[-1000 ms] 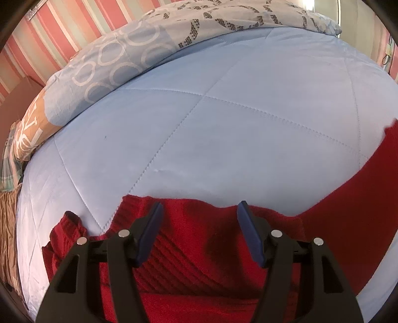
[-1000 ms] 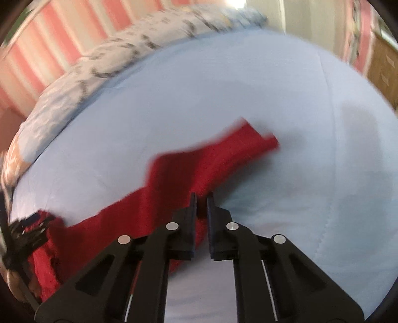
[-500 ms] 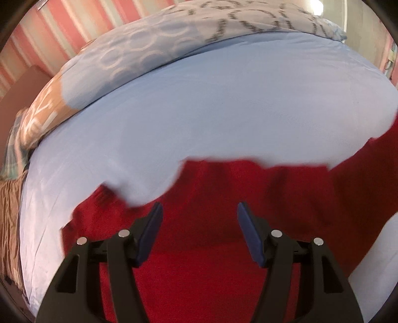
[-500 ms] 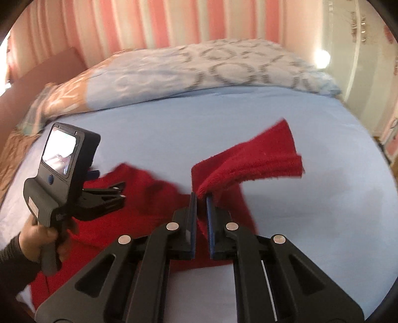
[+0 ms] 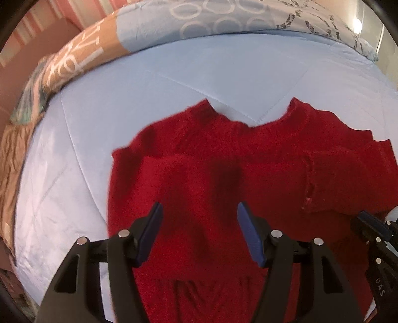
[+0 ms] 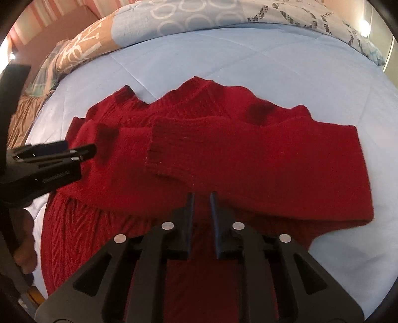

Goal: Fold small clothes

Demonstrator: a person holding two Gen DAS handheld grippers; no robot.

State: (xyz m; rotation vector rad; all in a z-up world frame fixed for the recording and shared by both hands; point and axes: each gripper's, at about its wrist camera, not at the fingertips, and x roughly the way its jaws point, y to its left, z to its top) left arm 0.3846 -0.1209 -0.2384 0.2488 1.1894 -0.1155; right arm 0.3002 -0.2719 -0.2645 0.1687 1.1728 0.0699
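Observation:
A red knitted sweater (image 5: 223, 179) lies flat on the light blue quilt (image 5: 124, 104), neckline toward the pillows. Both sleeves are folded across the chest; the right sleeve's cuff (image 6: 171, 159) lies on top in the right wrist view. My left gripper (image 5: 199, 221) is open and empty, hovering above the sweater's lower chest. My right gripper (image 6: 201, 198) has its jaws a small gap apart with nothing between them, just below the folded sleeve (image 6: 273, 161). The left gripper also shows in the right wrist view (image 6: 74, 151), at the sweater's left side.
A patterned blue, grey and orange duvet (image 5: 199, 27) is piled along the head of the bed. A brown blanket (image 5: 12, 154) lies at the left edge. Striped pink wall (image 6: 37, 17) is behind. The right gripper's tool body (image 5: 375, 241) shows at the far right.
The right gripper carried the right sleeve across the chest and let go of it; its jaws parted slightly. The left gripper pulled back, so the whole sweater now shows.

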